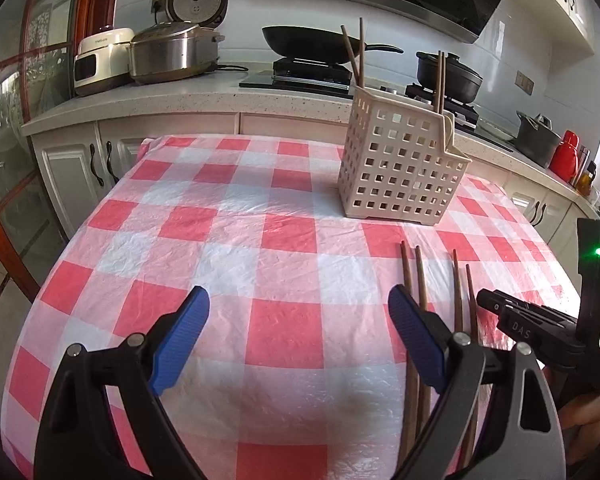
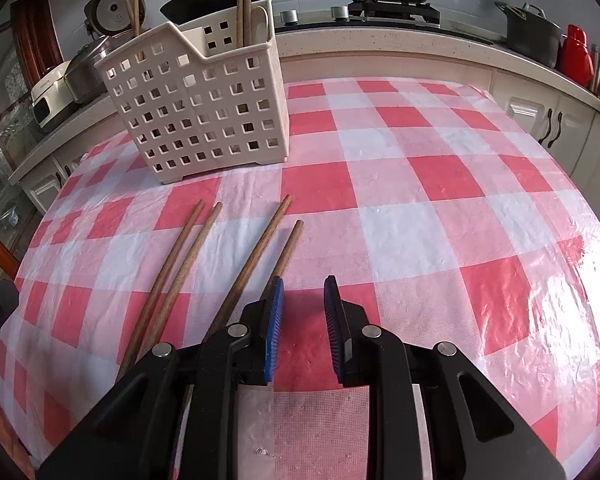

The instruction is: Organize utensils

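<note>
A cream perforated utensil basket (image 1: 400,168) (image 2: 204,108) stands on the checkered table with several wooden chopsticks upright in it. Several more wooden chopsticks (image 2: 180,276) (image 1: 420,280) lie flat on the cloth in front of the basket. My left gripper (image 1: 298,320) is wide open and empty, low over the cloth; the chopsticks pass under its right finger. My right gripper (image 2: 302,308) is partly open and empty, just right of the lying chopsticks; its left pad (image 2: 274,320) is beside the rightmost chopstick. The right gripper's body shows in the left wrist view (image 1: 540,328).
The red-and-white checkered cloth (image 2: 440,200) covers the table. Behind it runs a kitchen counter (image 1: 180,96) with rice cookers, a wok, black pots on a stove and red bottles at the right.
</note>
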`<action>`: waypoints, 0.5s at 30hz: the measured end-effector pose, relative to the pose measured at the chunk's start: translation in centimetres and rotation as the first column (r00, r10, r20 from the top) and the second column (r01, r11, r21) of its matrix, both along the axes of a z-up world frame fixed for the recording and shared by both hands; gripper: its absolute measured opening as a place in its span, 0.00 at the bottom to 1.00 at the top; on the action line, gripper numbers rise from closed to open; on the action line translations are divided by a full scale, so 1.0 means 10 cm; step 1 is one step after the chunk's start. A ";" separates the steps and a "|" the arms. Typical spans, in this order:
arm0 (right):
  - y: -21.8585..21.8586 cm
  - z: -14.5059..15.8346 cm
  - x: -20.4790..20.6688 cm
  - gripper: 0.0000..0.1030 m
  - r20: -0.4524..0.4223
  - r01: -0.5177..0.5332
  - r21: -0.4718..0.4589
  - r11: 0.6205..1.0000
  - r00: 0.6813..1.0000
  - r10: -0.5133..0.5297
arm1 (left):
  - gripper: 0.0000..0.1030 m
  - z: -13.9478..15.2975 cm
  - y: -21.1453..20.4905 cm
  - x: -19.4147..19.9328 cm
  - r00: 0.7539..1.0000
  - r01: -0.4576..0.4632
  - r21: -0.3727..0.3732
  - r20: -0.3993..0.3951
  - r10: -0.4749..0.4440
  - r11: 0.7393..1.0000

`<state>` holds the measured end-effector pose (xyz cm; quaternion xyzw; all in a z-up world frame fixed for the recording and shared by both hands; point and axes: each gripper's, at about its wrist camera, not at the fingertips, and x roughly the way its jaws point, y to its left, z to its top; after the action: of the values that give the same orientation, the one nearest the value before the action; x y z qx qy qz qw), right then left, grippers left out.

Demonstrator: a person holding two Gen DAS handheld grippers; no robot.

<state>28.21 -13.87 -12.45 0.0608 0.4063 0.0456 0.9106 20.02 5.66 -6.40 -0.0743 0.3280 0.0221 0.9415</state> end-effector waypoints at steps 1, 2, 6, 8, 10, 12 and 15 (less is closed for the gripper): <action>0.00 0.00 0.00 0.22 -0.001 0.002 0.001 1.000 1.000 -0.002 | 0.85 0.00 0.01 0.00 1.000 -0.002 -0.005 -0.002 0.002 1.000; 0.01 0.00 0.01 0.22 -0.004 0.003 0.001 1.000 1.000 -0.003 | 0.85 -0.01 0.02 0.00 1.000 -0.004 -0.009 -0.006 0.004 1.000; 0.09 -0.01 0.01 0.22 -0.001 0.003 -0.056 0.998 1.000 -0.003 | 0.85 -0.05 0.05 0.00 1.000 -0.005 -0.018 -0.018 0.005 1.000; 0.12 -0.01 0.02 0.22 -0.003 0.004 -0.083 0.997 1.000 -0.004 | 0.85 -0.06 0.04 0.00 1.000 -0.003 -0.015 -0.018 0.003 1.000; 0.14 -0.01 0.03 0.22 -0.004 0.005 -0.099 0.995 1.000 -0.006 | 0.85 -0.06 0.03 -0.01 1.000 -0.001 -0.010 -0.019 0.001 1.000; 0.13 -0.02 0.04 0.23 -0.006 0.010 -0.110 0.994 1.000 -0.011 | 0.85 -0.06 0.03 -0.02 1.000 -0.001 -0.010 -0.022 0.001 1.000; 0.09 -0.02 0.06 0.26 -0.011 0.018 -0.130 0.991 1.000 -0.019 | 0.85 -0.07 0.02 -0.02 1.000 0.000 -0.008 -0.026 0.000 1.000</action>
<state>28.83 -12.93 -12.61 0.0054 0.4134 0.0102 0.9105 19.78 5.85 -7.09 -0.0778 0.3404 0.0217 0.9368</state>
